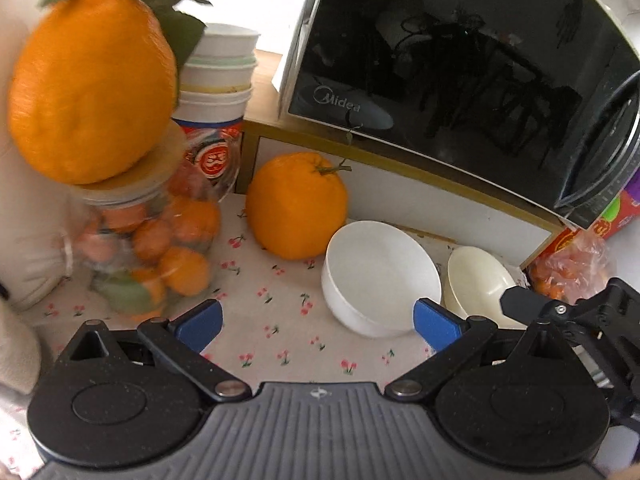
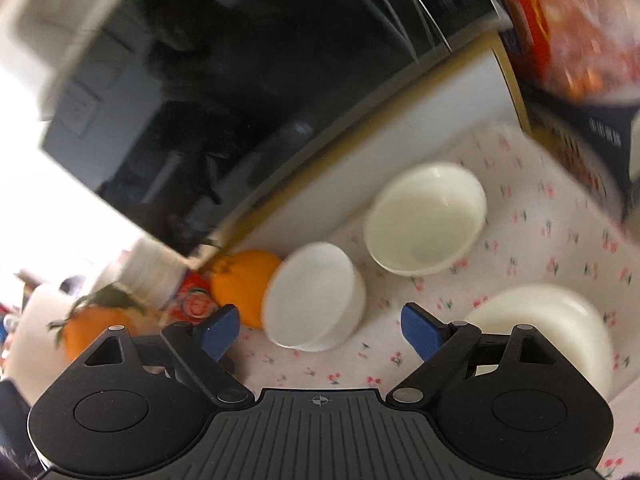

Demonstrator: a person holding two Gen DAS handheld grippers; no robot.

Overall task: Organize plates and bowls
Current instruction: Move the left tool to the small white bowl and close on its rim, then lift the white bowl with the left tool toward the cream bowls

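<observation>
Spreading across the lower frame, a cherry-print cloth (image 1: 280, 320). Gaping wide and empty, left gripper (image 1: 318, 326) and right gripper (image 2: 319, 330). Just beyond, mid-frame, a glossy white bowl (image 1: 380, 276), tilted, beside a cream bowl (image 1: 476, 280). Further back, an orange (image 1: 296, 204); upper right, a black microwave (image 1: 460, 60).

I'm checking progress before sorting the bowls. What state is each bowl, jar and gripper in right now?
white bowl: upright, empty, loose on the cloth.
cream bowl: upright, empty, beside the white bowl.
third bowl: apparently upside down, near the right gripper.
bowl stack: nested, upright.
glass jar: lidded, an orange on top.
left gripper: open, empty.
right gripper: open, empty.
</observation>
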